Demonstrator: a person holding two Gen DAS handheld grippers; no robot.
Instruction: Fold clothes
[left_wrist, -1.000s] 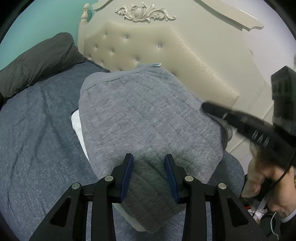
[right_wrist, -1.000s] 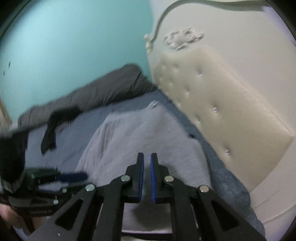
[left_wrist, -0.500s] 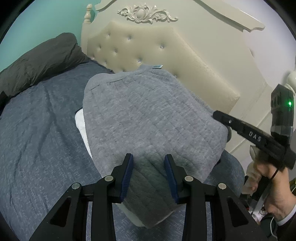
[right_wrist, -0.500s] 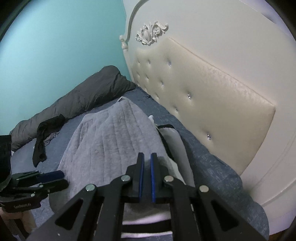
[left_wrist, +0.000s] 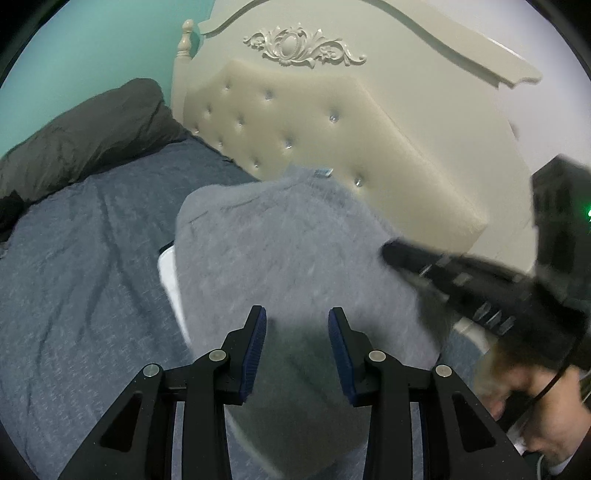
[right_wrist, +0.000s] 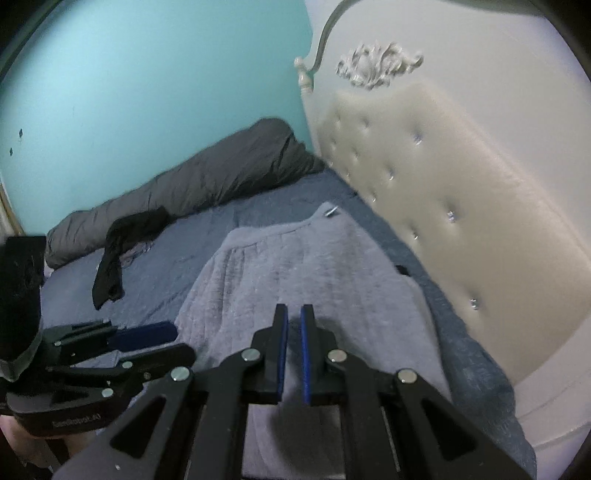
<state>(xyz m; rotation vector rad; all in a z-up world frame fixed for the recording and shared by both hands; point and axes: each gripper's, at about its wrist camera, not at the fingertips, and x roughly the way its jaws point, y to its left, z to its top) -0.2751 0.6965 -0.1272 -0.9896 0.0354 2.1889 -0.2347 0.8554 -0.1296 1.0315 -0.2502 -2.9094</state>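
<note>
Grey garment (right_wrist: 303, 273) spread on blue bedspread (right_wrist: 177, 258), right gripper (right_wrist: 291, 350) jaws nearly together above it, cream headboard (right_wrist: 461, 221) beside.

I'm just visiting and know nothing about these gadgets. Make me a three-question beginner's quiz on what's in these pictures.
1. True or false: the grey garment lies spread on the bed.
2. Which is nearly closed: the left gripper or the right gripper?
3. What lies nearest the black garment? A) the headboard B) the dark duvet C) a lamp

Key: 1 true; 2 the right gripper; 3 B
</note>
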